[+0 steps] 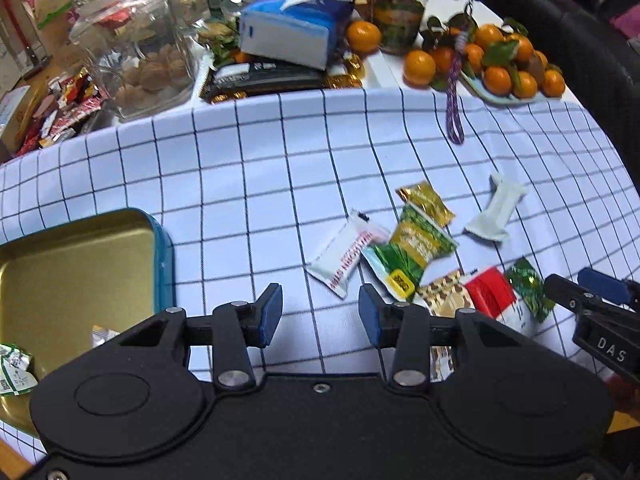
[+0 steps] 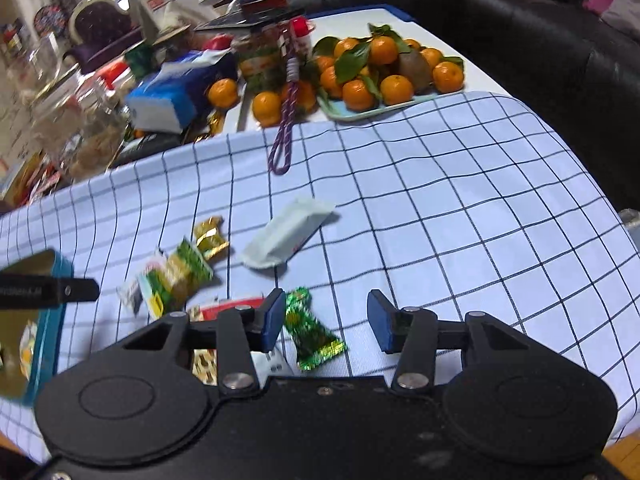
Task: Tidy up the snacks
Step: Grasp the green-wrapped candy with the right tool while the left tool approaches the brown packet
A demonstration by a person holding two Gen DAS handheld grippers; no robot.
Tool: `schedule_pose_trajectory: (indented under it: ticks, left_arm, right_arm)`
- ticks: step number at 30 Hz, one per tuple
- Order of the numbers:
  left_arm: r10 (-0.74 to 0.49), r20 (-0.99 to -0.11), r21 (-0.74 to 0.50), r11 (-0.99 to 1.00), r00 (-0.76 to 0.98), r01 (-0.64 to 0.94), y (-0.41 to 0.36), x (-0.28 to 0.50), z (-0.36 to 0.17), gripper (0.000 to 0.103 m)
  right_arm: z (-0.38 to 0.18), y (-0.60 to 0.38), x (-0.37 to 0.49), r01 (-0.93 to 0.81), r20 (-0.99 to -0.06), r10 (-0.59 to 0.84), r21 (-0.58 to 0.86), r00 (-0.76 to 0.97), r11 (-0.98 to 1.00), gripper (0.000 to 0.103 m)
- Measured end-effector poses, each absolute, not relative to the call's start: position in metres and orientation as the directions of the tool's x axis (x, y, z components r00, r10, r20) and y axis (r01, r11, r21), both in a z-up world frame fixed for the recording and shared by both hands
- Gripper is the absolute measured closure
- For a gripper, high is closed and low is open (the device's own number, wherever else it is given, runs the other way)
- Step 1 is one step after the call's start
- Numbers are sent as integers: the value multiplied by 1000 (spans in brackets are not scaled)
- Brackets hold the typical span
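Observation:
Several wrapped snacks lie on a checked cloth (image 1: 280, 168): a white packet with red print (image 1: 346, 256), a green-and-yellow packet (image 1: 416, 248), a gold candy (image 1: 426, 200), a plain white bar (image 1: 496, 210), a red-and-white pack (image 1: 490, 294). A shiny green candy (image 2: 310, 326) lies below my right gripper (image 2: 324, 322), nearer its left finger; the jaws stand apart and hold nothing. My left gripper (image 1: 320, 312) hangs open over bare cloth, just left of the pile. A teal tin with a gold inside (image 1: 80, 264) sits at the left, with a couple of wrapped snacks (image 1: 14, 368) in it.
Behind the cloth stand a tray of mandarins (image 2: 384, 72), a blue tissue pack (image 1: 296, 24), glass jars (image 1: 136, 48) and loose sweets (image 1: 64, 108). A purple cord (image 2: 284, 128) hangs onto the cloth. A black sofa (image 2: 520, 20) runs along the far right.

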State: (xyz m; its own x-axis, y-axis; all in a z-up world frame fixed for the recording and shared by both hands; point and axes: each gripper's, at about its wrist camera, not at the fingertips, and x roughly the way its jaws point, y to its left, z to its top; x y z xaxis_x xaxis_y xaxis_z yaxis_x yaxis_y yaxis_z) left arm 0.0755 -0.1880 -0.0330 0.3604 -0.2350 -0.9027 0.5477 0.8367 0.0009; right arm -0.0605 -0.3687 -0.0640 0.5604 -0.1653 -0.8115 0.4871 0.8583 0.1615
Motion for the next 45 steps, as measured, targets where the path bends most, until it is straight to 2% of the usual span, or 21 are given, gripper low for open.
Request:
schedule_pose_trajectory:
  ticks: [3,7,18,23,28,31,45]
  left_arm:
    - [-240,-916,-23,831,321,557,-189,75,-38,53]
    - [-247,-918,-31,825,310,565,-191,73,-39,53]
    - [-265,-928,-68,811,261,582,-191,71,-42,53]
    - [-270,-932,-79,803,242,591,-192,70,-43,53]
    - [-277,-933,-78,780,230,621,-196,64,-44,53]
    - [-278,-934,-79,772,223,631,-200,61,-45,53]
    - [-304,-939,-146,773,158,617,-222,59,-52,53]
  right_arm:
    - [-66,-359,-62,439,-804,-179,111,567,892,56]
    - [-66,-357,-63,404,-799,-139,138,585,904,57]
    - [-85,-363,-54,432,-832,-116,158,542,888,61]
    - [-88,-353,-49,408,-833,-150,97,533,908,73]
    - [-88,-350,-49,400,-831,-164,75,532,913,75]
    - [-87,-353,-50,413,-827,-167,85,537,907,81]
    - [-80,-366,-53,496,-814,-213,103,540,862,81]
